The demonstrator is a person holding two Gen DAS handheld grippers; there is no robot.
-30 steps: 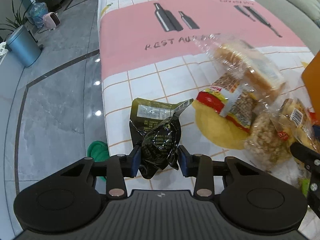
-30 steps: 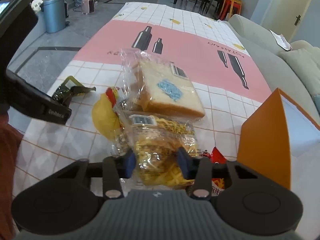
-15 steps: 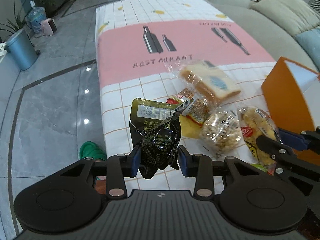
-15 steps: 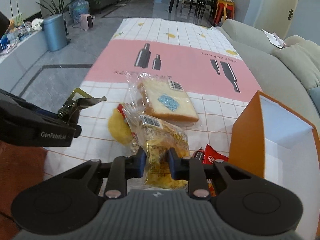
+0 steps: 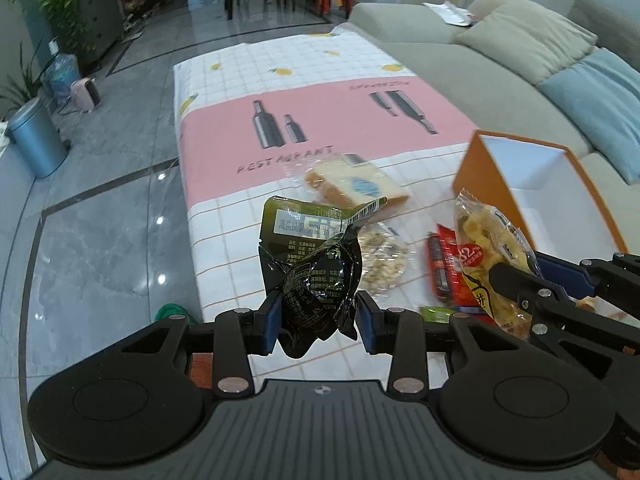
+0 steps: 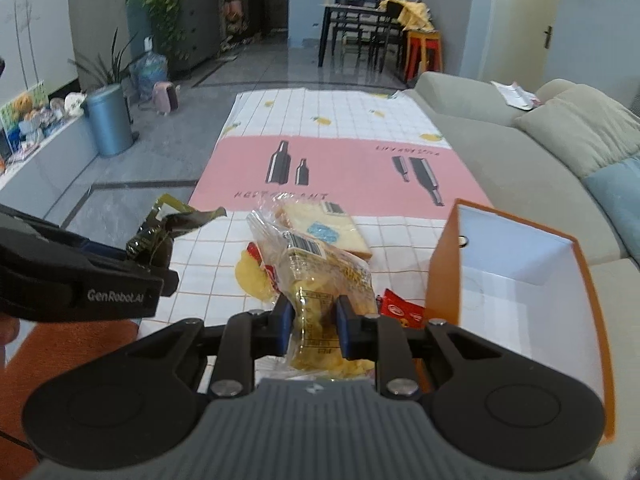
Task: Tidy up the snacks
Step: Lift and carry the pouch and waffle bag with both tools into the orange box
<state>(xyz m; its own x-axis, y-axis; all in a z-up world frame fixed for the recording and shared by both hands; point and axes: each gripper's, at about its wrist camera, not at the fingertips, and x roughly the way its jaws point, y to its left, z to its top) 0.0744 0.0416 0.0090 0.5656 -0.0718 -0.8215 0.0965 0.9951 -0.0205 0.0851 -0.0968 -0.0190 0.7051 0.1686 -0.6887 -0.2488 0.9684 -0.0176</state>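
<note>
Left gripper [image 5: 316, 322] pinches a crinkly dark-green foil pouch [image 5: 314, 264]; right gripper [image 6: 311, 330] clamps a clear, fragile crisp packet [image 6: 320, 292] mid-body, both light and slippery.

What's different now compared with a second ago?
Both grippers have lifted their snacks off the table: the left gripper still holds the dark pouch, and the right gripper has closed its jaws on the yellow packet. The bread and orange box stayed put.
</note>
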